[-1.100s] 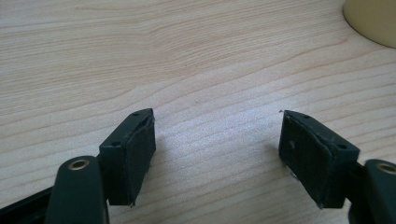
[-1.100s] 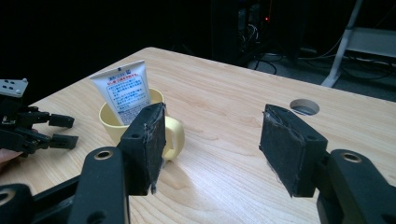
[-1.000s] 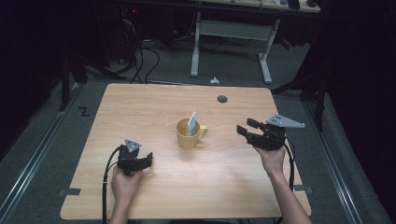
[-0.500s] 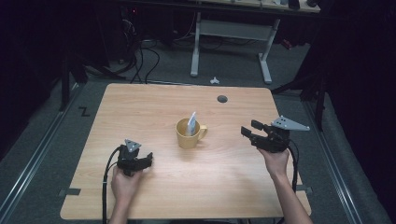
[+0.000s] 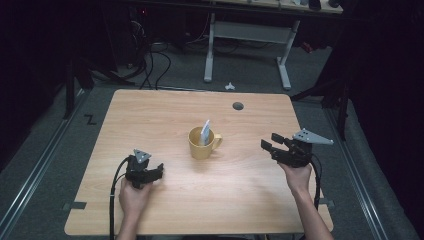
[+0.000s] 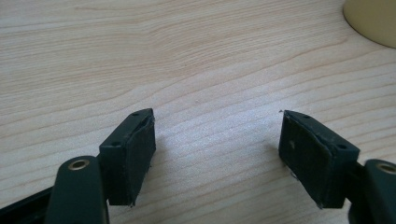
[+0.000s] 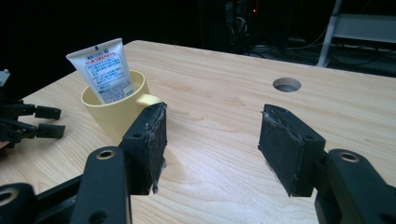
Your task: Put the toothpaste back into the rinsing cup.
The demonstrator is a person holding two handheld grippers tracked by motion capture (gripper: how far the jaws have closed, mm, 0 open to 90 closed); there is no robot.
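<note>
Matt pale wooden table [image 7: 224, 116] with fine grain; smooth yellow ceramic mug [image 7: 114, 114]; glossy white plastic tube [image 7: 102, 70]; rough black rubber-padded jaws.

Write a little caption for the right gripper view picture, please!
Open right gripper faces a yellow mug holding a white tube on the wooden table.

Small blue and red print is seen on the white tube [image 7: 105, 70] standing in the yellow mug [image 7: 116, 114], but no word of it can be read.
</note>
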